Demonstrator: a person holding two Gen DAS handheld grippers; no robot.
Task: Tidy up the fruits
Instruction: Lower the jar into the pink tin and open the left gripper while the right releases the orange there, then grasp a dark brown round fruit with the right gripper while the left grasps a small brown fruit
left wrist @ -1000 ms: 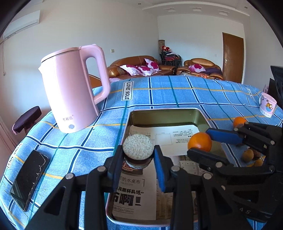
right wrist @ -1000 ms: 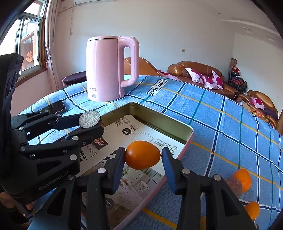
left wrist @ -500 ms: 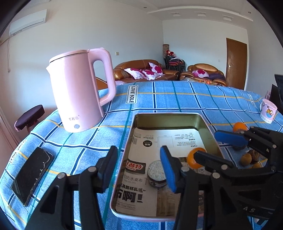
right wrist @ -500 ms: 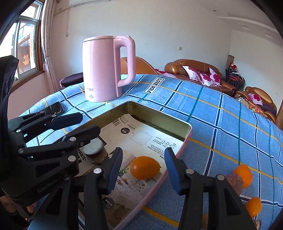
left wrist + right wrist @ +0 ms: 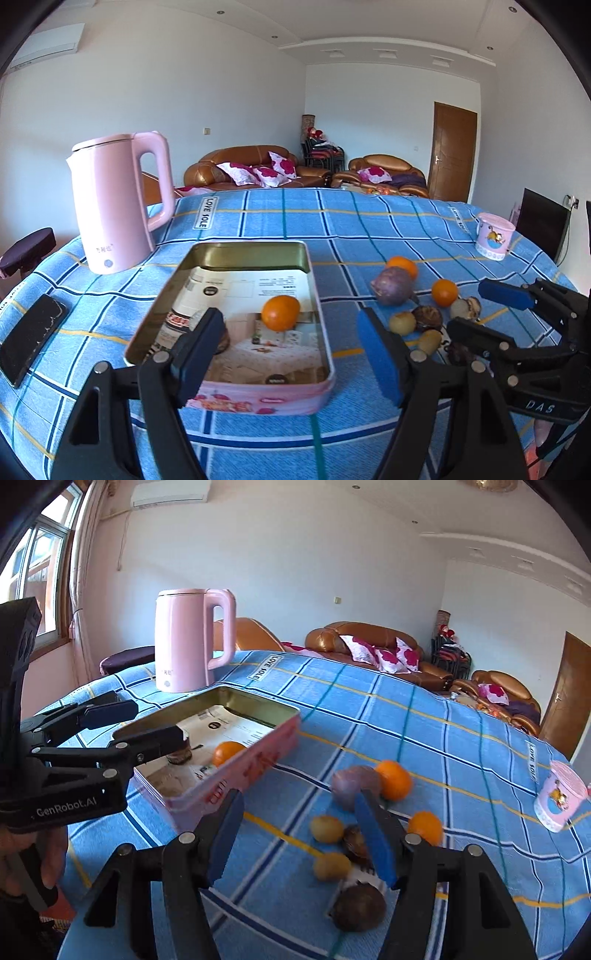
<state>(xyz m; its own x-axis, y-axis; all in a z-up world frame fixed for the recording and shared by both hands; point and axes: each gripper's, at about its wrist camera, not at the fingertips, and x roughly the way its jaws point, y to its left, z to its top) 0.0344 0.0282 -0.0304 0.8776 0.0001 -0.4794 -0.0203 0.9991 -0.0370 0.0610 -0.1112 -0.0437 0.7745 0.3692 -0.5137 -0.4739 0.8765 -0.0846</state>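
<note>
A pink metal tray [image 5: 266, 400] lined with paper sits on the blue checked tablecloth; it also shows in the right wrist view [image 5: 255, 764]. Inside lie an orange [image 5: 280, 312] and a small brown round fruit [image 5: 179, 753], partly hidden behind my left fingers. My left gripper [image 5: 288, 350] is open and empty, just in front of the tray. My right gripper [image 5: 299, 830] is open and empty over the loose fruit right of the tray: a purple fruit [image 5: 351, 784], two oranges [image 5: 393, 779], small brown and yellow fruits [image 5: 327, 829] and a dark fruit [image 5: 358, 908].
A pink kettle [image 5: 118, 206] stands at the back left of the table. A black phone [image 5: 31, 341] lies near the left edge. A pink printed cup [image 5: 495, 236] stands at the far right. Sofas and a door are beyond the table.
Both grippers opened, dropping the brown fruit and the orange into the tray. They then pulled back; the right gripper swung right over the loose fruit.
</note>
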